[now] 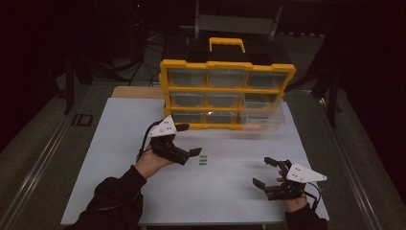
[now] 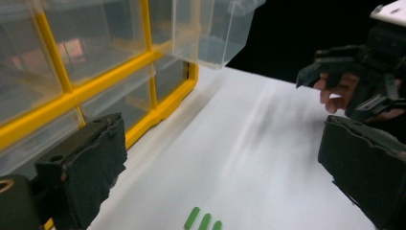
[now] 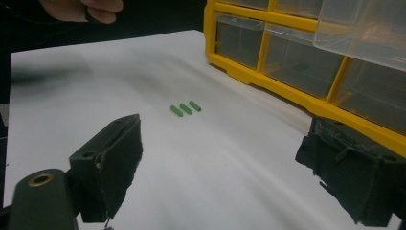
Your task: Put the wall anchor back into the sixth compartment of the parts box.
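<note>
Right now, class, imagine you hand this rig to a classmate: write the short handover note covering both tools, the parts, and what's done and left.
Left tool: open, holding nothing, just beside the three green pegs.
Right tool: open, holding nothing, off to the right of the white mat.
The pegs lie side by side in front of the yellow drawer cabinet.
One clear drawer, on the cabinet's right side, is pulled out.
Done: drawer opened.
Left, probably: pick up the pegs and put them away.

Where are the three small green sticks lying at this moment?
In the high view, the three small green plastic sticks lie side by side on the white table sheet, just right of the left gripper and in front of the yellow drawer organizer.
</note>
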Demonstrator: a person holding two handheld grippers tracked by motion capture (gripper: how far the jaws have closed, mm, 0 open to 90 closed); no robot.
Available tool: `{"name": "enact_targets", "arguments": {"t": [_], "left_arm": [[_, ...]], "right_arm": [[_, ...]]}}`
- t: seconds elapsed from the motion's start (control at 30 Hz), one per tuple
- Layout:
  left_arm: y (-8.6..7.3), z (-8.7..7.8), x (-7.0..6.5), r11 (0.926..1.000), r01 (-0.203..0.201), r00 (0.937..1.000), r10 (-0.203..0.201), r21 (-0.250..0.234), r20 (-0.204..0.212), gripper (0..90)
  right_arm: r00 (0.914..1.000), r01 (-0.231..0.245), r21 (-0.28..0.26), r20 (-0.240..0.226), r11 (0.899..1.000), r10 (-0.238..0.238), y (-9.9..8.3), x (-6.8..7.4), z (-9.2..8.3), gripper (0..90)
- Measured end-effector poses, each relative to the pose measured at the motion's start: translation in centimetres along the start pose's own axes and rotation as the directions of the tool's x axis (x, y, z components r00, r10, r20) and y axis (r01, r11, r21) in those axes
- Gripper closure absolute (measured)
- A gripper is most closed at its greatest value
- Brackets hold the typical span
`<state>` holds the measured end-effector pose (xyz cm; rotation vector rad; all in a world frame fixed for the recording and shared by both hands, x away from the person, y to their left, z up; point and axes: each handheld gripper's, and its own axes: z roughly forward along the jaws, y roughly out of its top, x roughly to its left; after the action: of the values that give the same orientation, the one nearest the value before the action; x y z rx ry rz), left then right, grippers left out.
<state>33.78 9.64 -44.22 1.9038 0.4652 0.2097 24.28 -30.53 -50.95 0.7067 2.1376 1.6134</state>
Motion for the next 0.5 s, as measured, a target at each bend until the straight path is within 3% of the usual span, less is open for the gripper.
{"name": "enact_targets", "arguments": {"t": [0.5], "left_arm": [[-1.9, 2.2, 1.2, 0.9963, -0.006, 0.9990, 0.003, 0.086, 0.044, 14.4]], "right_arm": [[1.0000, 0.000, 0.005, -0.002, 1.000, 0.000, -0.1, 0.0, 0.1, 12.5]]}}
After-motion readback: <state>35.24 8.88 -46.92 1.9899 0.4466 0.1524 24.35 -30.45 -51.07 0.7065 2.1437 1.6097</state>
